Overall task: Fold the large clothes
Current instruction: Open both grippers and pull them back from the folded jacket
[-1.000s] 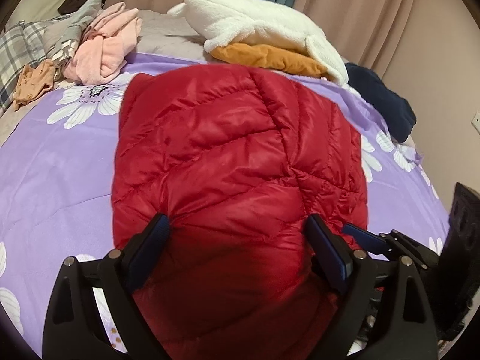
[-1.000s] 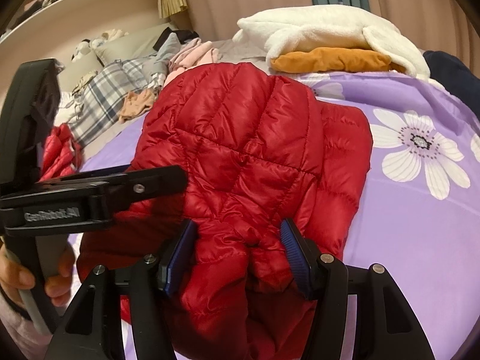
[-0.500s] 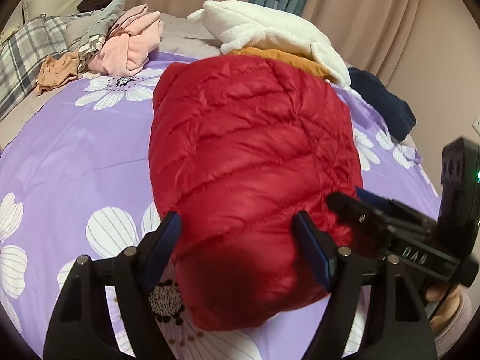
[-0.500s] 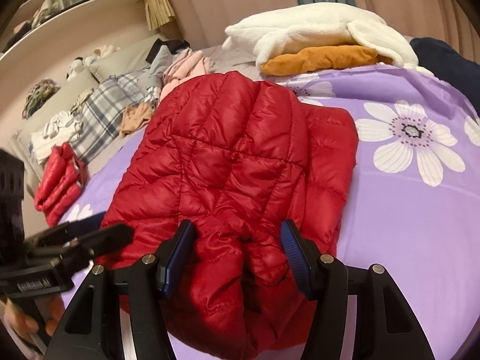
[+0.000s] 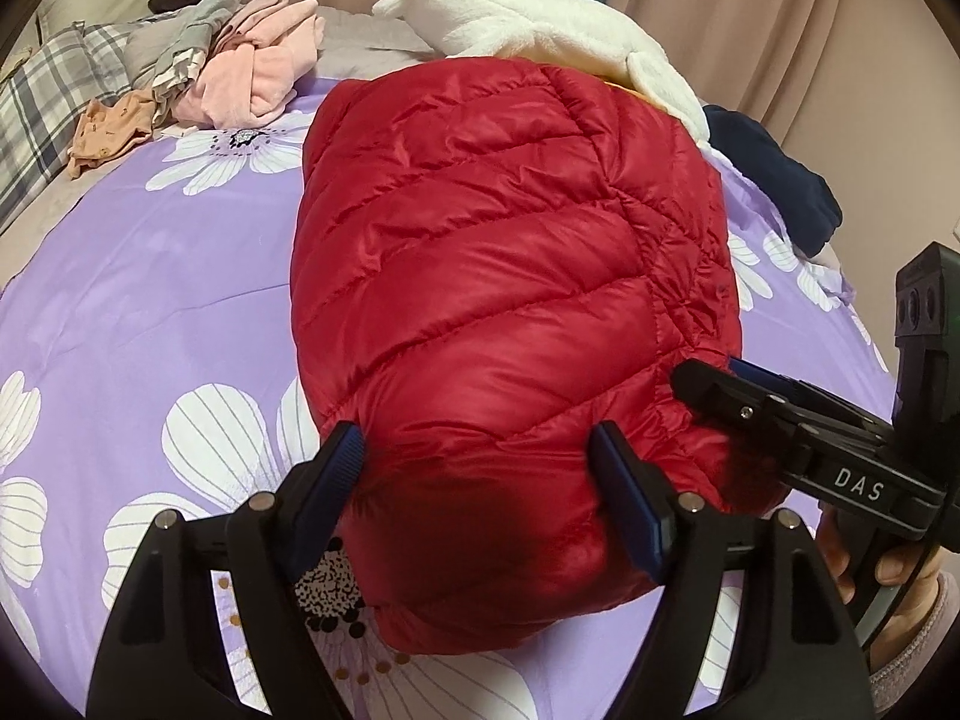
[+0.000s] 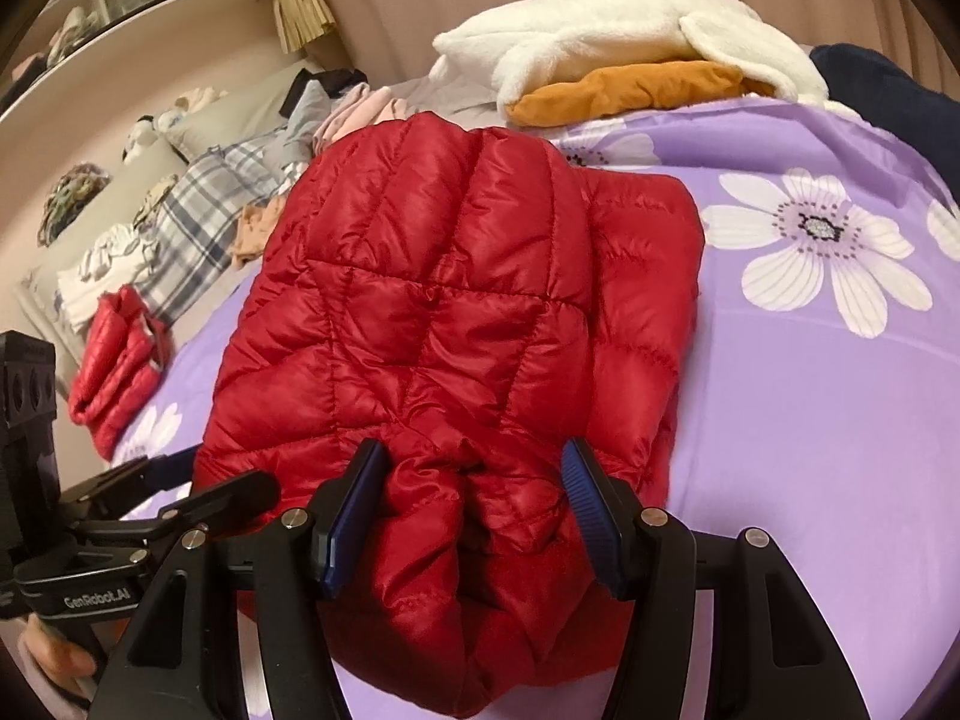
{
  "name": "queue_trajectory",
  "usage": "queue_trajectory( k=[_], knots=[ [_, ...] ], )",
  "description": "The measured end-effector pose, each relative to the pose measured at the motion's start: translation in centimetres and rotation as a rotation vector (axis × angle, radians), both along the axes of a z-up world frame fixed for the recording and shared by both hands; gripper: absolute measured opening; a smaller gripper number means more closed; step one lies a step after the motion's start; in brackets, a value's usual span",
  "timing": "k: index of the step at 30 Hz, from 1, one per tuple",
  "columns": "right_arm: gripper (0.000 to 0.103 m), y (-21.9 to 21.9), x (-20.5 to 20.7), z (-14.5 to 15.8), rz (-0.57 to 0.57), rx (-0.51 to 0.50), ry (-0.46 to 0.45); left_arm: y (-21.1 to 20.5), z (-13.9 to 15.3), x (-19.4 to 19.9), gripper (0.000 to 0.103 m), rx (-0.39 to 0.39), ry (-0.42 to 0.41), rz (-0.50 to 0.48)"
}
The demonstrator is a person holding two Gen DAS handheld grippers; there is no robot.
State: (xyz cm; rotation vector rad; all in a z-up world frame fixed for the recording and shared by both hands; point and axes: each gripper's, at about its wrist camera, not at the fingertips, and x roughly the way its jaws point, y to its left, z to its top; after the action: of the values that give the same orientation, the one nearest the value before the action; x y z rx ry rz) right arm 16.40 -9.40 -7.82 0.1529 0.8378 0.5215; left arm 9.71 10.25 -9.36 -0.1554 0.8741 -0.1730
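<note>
Red jacket (image 5: 510, 324) lies folded on the purple bedspread (image 5: 150, 300), pile of clothes at its 12 o'clock. Left gripper (image 5: 480, 498) and right gripper (image 6: 474, 516) each pinch its near edge. Judged step: final fold; next, carry this edge forward evenly.

A folded red puffer jacket (image 5: 510, 312) on a purple flowered bedsheet (image 5: 150, 300) is clamped between the left gripper (image 5: 480, 492) pads.

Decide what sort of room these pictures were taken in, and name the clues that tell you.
Most likely a bedroom. A bed with a purple flowered cover fills the view, plaid pillows lie at its far side, and drawn curtains hang behind it.
</note>
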Motion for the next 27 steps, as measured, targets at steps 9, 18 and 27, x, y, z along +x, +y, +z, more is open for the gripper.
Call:
queue_trajectory(
  k=[9, 18, 27],
  knots=[
    [0.060, -1.1, -1.0, 0.4, 0.000, 0.030, 0.019, 0.3, 0.8, -1.3, 0.078, 0.004, 0.007, 0.018],
    [0.060, -1.9, -3.6, 2.6, 0.003, -0.001, -0.037, 0.5, 3.2, -3.5, 0.080, 0.052, -0.012, 0.066],
    [0.079, -2.5, -6.6, 6.0, -0.025, -0.072, -0.107, -0.1, 7.0, -6.8, 0.096, 0.107, -0.082, 0.096]
  ],
)
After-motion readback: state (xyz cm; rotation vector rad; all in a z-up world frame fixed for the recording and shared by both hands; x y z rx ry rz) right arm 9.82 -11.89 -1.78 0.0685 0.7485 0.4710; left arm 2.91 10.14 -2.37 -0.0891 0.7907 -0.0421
